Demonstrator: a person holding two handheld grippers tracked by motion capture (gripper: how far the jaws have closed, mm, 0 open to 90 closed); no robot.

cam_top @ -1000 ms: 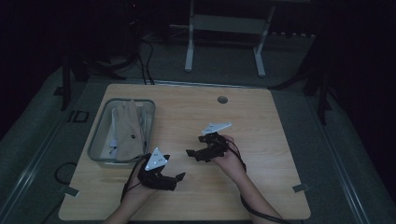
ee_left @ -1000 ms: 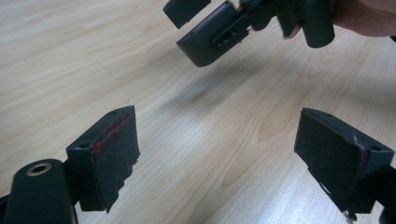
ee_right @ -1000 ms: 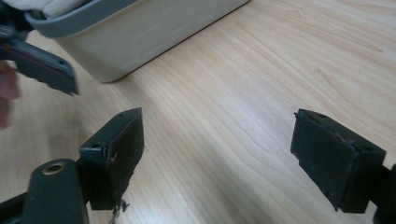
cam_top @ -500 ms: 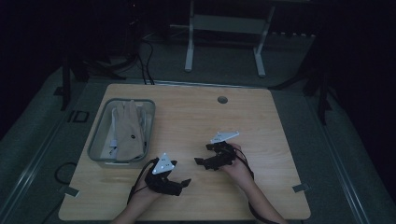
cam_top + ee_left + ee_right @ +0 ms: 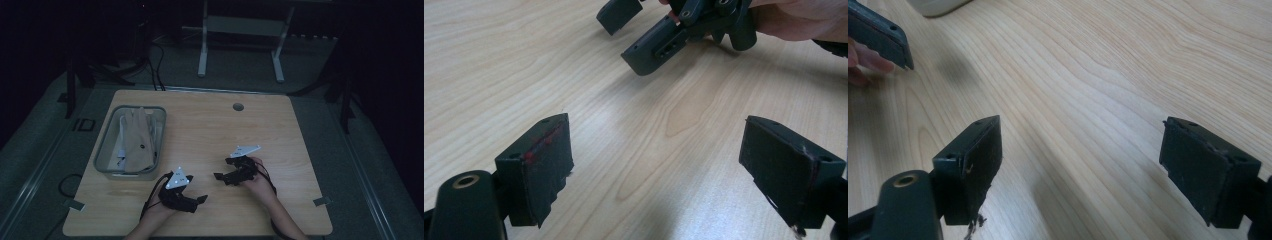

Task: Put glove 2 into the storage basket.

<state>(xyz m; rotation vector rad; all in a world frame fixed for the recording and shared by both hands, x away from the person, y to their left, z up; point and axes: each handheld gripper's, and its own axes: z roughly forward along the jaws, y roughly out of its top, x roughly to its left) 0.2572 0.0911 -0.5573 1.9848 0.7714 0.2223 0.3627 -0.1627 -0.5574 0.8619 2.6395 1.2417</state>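
Gripper in your left hand [image 5: 199,199] hovers low near the bench's [image 5: 210,125] front edge, jaws apart and empty; the grey bin [image 5: 105,152] of folded beige cloth [image 5: 136,140] sits just beyond it by the left edge, its long axis running front to back. Your right gripper [image 5: 220,176], jaws also apart and empty, waits mid-bench, farther from the bin.

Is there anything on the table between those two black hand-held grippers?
No. The high view shows bare light wooden tabletop between the left gripper and the right gripper. The grey bin of beige gloves sits off to the left.
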